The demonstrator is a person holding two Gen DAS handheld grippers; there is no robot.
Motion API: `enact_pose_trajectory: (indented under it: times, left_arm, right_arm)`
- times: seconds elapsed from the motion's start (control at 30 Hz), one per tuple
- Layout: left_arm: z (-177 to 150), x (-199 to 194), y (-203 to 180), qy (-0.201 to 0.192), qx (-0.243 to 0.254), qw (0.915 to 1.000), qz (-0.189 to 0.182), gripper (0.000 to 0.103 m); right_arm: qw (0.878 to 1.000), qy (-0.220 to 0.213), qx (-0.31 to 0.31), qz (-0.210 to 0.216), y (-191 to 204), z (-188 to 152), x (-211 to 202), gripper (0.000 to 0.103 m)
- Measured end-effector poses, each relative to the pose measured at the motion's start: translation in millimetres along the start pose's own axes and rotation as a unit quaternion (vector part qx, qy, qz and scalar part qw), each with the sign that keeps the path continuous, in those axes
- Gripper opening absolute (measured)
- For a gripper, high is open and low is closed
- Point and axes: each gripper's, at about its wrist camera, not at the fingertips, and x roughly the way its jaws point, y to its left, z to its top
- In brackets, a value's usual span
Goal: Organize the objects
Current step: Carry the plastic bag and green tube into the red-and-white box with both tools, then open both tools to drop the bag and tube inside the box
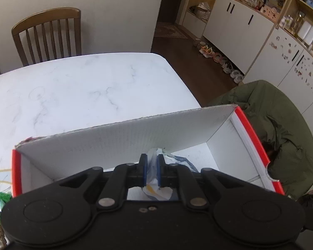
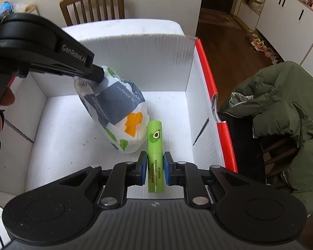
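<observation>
White corrugated box (image 2: 135, 54), red-edged, is sitting on the marble bench (image 1: 73, 87); a wooden chair (image 1: 50, 33) is standing beyond and an olive jacket (image 2: 281, 108) is hanging beside. Inside, the green tube (image 2: 155, 156) is lying with its long axis pointing away, the right gripper (image 2: 155, 171) jaws closing around it. The left gripper (image 1: 152, 170) jaws are pinching the tissue pack (image 2: 119, 112), which is hanging tilted, touching the tube.

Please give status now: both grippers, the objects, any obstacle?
Left hand-held gripper shut on tissue pack. Right hand-held gripper shut on green tube. Both inside white box. No obstacle seen.
</observation>
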Motion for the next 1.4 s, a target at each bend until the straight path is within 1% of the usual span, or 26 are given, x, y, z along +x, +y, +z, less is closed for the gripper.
enact_pose_trajectory:
  times: [0.23, 0.33, 0.43, 0.5, 0.57, 0.63, 0.67, 0.73, 0.77, 0.8, 0.93, 1.0, 1.03, 1.27, 1.4]
  left_arm:
    - [1.5, 13.7, -0.6, 0.011, 0.001, 0.9999, 0.011, 0.008]
    - [3.3, 16.9, -3.2, 0.012, 0.007, 0.9998, 0.011, 0.008]
    - [4.5, 19.6, -3.9, 0.015, 0.005, 0.9998, 0.014, 0.011]
    - [4.7, 20.6, -3.6, 0.019, 0.000, 0.9997, 0.014, 0.016]
    - [4.8, 20.5, -3.5, 0.022, -0.001, 0.9997, 0.012, 0.017]
    - [4.4, 20.1, -3.1, 0.026, -0.004, 0.9996, 0.006, 0.024]
    - [3.9, 19.7, -2.8, 0.029, -0.008, 0.9996, 0.003, 0.031]
    - [2.0, 17.2, -2.3, 0.026, -0.013, 0.9996, -0.001, 0.040]
    - [1.0, 15.2, -2.9, 0.022, -0.011, 0.9997, 0.000, 0.051]
    - [0.5, 12.6, -3.9, 0.017, -0.009, 0.9998, 0.003, 0.056]
    - [0.5, 1.6, -6.0, 0.004, -0.005, 1.0000, -0.001, 0.057]
    - [0.2, -6.9, -6.1, -0.006, -0.006, 1.0000, -0.004, 0.063]
    - [-0.3, -11.8, -6.1, -0.011, -0.005, 0.9999, -0.004, 0.065]
    - [-8.0, -45.8, -4.7, -0.041, 0.013, 0.9990, -0.009, 0.069]
    - [-15.7, -66.7, -2.7, -0.055, 0.024, 0.9982, -0.011, 0.069]
  right_arm:
    - [1.000, 0.014, 0.004, 0.010, -2.3, -2.4, 3.6, 0.017]
    - [1.000, 0.008, 0.000, 0.009, -1.5, -4.8, 0.6, 0.017]
    - [1.000, 0.005, -0.006, 0.017, -0.5, -8.2, -5.2, 0.017]
    - [1.000, 0.000, -0.010, 0.022, 0.7, -11.2, -11.6, 0.017]
    - [0.999, -0.007, -0.009, 0.032, -1.1, -13.4, -16.6, 0.017]
    - [0.999, -0.011, -0.002, 0.042, -3.5, -15.4, -22.1, 0.017]
    - [0.999, -0.015, 0.000, 0.046, -4.5, -16.3, -24.1, 0.017]
    - [0.999, -0.019, 0.002, 0.049, -5.7, -17.8, -26.5, 0.019]
    - [0.998, -0.021, 0.003, 0.051, -6.3, -18.9, -27.8, 0.019]
    - [0.998, -0.022, 0.003, 0.053, -6.6, -19.8, -28.4, 0.019]
    - [0.998, -0.031, 0.013, 0.057, -8.2, -22.4, -34.2, 0.020]
    - [0.997, -0.039, 0.019, 0.061, -10.2, -23.3, -39.2, 0.020]
    - [0.997, -0.043, 0.021, 0.062, -11.0, -23.3, -41.6, 0.020]
    - [0.994, -0.067, 0.029, 0.079, -14.0, -25.3, -60.8, 0.020]
    - [0.992, -0.081, 0.027, 0.087, -12.1, -27.1, -71.4, 0.020]
